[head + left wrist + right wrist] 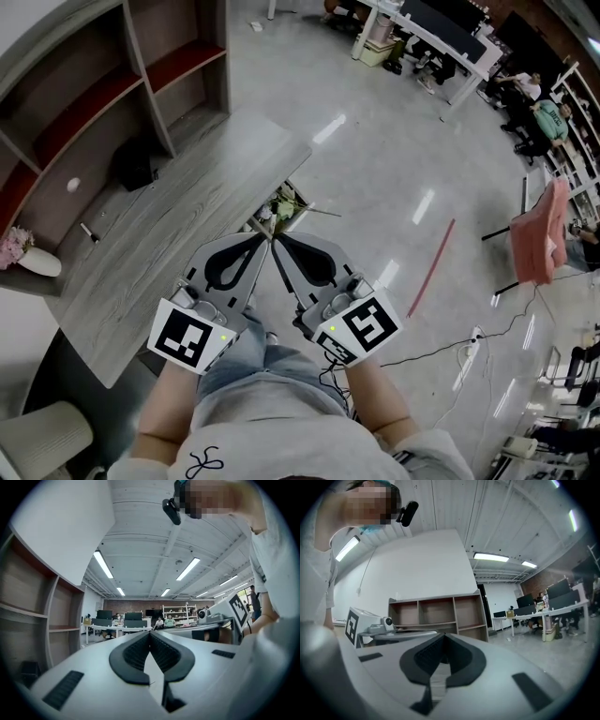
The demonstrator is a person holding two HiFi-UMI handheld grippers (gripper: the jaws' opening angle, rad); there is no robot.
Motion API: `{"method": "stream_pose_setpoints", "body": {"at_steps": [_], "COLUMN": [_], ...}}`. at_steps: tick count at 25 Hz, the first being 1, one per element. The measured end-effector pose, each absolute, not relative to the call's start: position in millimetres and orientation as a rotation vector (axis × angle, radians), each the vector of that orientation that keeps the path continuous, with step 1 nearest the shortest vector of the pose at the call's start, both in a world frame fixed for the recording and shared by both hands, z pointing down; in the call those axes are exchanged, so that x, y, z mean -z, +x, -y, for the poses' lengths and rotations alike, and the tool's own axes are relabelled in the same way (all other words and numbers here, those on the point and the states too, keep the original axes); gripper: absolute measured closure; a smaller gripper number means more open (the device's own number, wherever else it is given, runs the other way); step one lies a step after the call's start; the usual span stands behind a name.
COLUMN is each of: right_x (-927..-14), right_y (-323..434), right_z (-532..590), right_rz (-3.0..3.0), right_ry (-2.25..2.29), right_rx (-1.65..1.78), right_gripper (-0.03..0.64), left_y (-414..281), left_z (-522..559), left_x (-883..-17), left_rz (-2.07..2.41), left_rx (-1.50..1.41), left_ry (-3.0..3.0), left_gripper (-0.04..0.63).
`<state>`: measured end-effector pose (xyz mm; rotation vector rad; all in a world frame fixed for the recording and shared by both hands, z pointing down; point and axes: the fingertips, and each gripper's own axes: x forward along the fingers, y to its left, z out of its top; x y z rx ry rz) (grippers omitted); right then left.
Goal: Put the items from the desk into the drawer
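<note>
Both grippers are pressed shut on nothing: left gripper (262, 240) and right gripper (281, 246) meet tip to tip near the open drawer (302, 194). A small pen-like item (89, 232) lies on the desk (187, 197), well apart. Open 1 gripper before descending, then straddle it squarely.
</note>
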<state>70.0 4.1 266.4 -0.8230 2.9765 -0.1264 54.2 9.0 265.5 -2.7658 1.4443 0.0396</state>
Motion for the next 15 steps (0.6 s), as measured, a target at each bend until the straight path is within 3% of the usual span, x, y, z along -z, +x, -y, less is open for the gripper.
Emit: {"method": "stream_pose_setpoints", "body": {"at_steps": [15], "right_x": [-270], "right_y": [66], "right_z": [16], "right_rz": [-2.976], "right_ry": [-0.813], "right_rx": [0.15], "right_gripper": [0.609], "left_y": [48], "left_z": [15], "left_x": [-264], "left_rz": [-1.45], "left_rx": [-0.066], "left_ry": [-2.744], "left_gripper": [0.586]}}
